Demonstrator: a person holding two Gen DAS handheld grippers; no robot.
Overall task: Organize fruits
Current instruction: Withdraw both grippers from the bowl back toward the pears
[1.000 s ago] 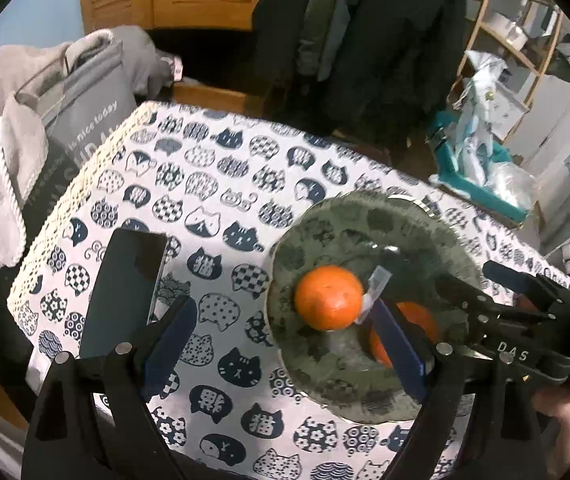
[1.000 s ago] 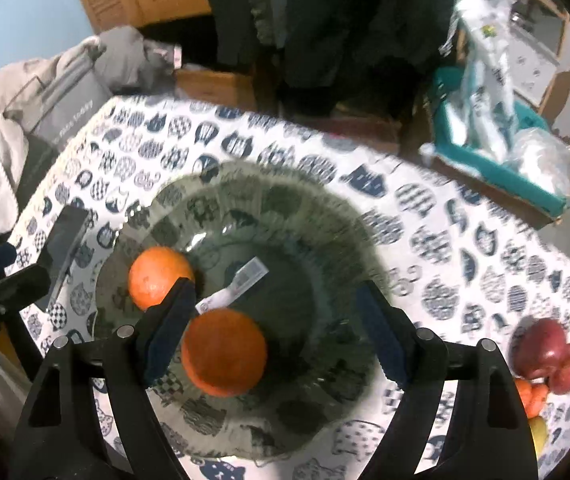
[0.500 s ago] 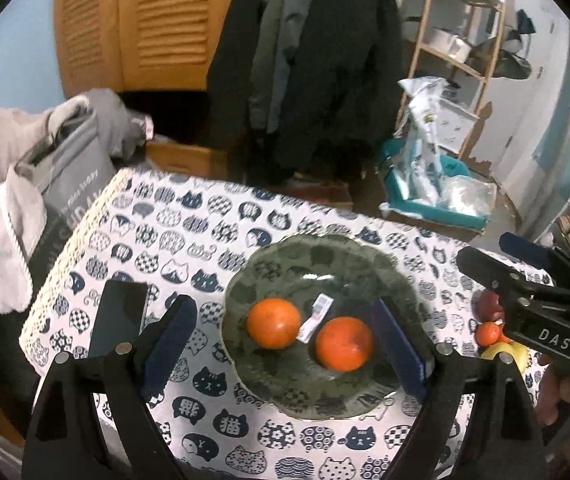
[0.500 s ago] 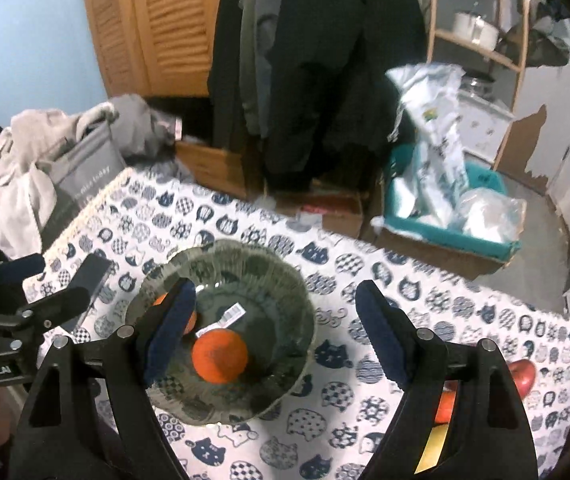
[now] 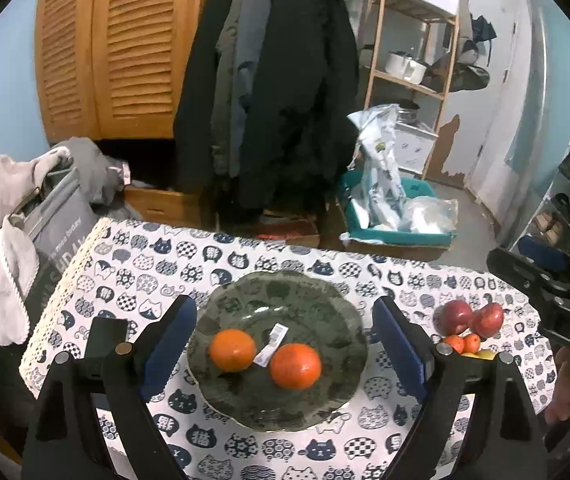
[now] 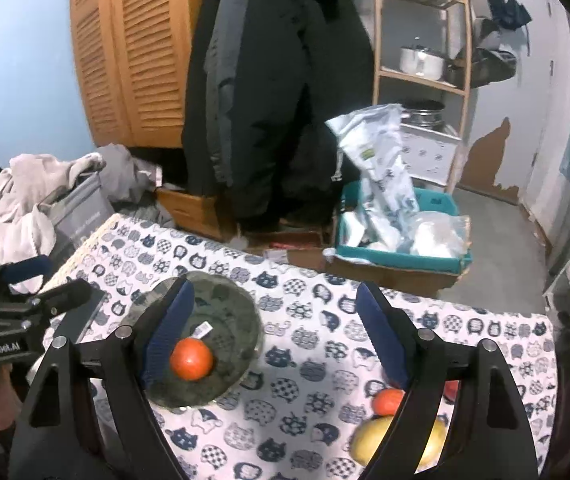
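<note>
Two grippers sit at the bottom of their own views, both w/ jaws wide and nothing between the pads. Left gripper (image 5: 281,344) frames the plate from above, its blue pads at lower left and lower right of the frame, clear of the rim. Right gripper (image 6: 275,334) hangs over bare tablecloth (image 6: 305,312) mid-frame; its left pad overlaps the plate's left part in the picture, but whether it touches can't be told.

Just beyond the left gripper's pads, the dark green plate (image 5: 285,292) lies on the cat-print cloth, centre-low in frame. On it: two oranges (image 5: 233,350), side by side, a small white label (image 5: 271,340) between them. A dark flat slab (image 5: 103,338) lies on the cloth at lower left, behind the left finger.

Rest of the fruit is off the plate, right side of the left-wrist frame: two red apples (image 5: 469,316) touching each other, two small oranges (image 5: 463,343) just below them, a bit of yellow fruit (image 5: 485,354) under those. In the right-wrist view the yellow fruit (image 6: 377,436) sits at lower right, partly behind the right finger.

Farther back: grey clothes (image 5: 1,216) piled at left, teal tray (image 5: 397,236) of bags on the floor, dark coats (image 5: 277,80) hanging top centre, louvred wood doors (image 5: 105,48) upper left, wooden shelf (image 5: 417,40) upper right.
</note>
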